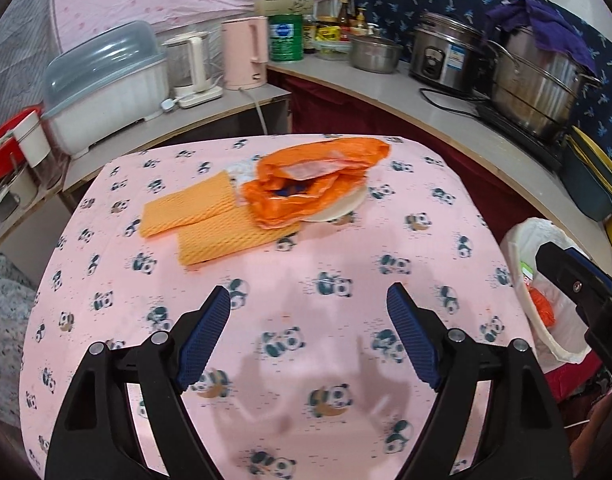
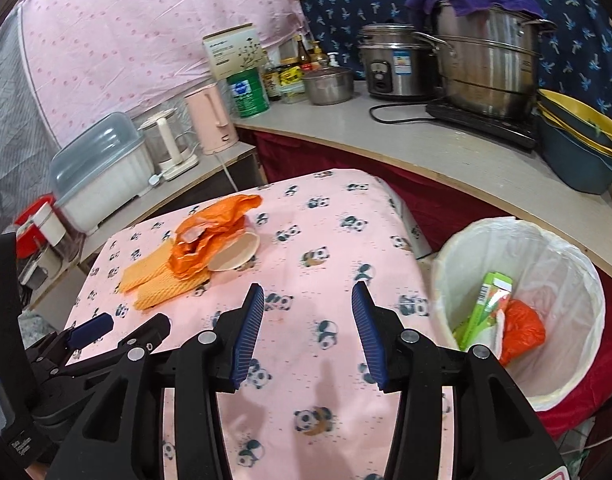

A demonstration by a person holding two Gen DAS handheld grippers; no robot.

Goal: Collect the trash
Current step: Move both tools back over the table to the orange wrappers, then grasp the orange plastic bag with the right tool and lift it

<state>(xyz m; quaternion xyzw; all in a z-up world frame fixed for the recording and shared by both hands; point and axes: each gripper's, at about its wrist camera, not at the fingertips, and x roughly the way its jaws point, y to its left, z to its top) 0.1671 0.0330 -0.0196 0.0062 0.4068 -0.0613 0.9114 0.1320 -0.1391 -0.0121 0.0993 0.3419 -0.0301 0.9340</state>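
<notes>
A crumpled orange plastic bag [image 1: 314, 176] lies at the far side of the panda-print table [image 1: 306, 320], partly over a white paper plate [image 1: 342, 206]. Two orange cloths [image 1: 202, 220] lie beside it on the left. The bag [image 2: 210, 236], plate [image 2: 236, 254] and cloths [image 2: 158, 280] also show in the right wrist view. A white-lined trash bin [image 2: 518, 304] stands right of the table and holds a green box [image 2: 486, 308] and orange trash [image 2: 520, 330]. My left gripper [image 1: 308, 304] is open and empty above the near table. My right gripper [image 2: 308, 300] is open and empty, near the bin.
A counter [image 2: 426, 140] curves behind the table with steel pots [image 2: 486, 72], a rice cooker [image 2: 394, 66], a pink kettle [image 1: 244, 52], a green tin [image 1: 285, 38] and a covered dish rack [image 1: 106, 84]. Stacked basins [image 2: 578, 148] sit at the counter's right end.
</notes>
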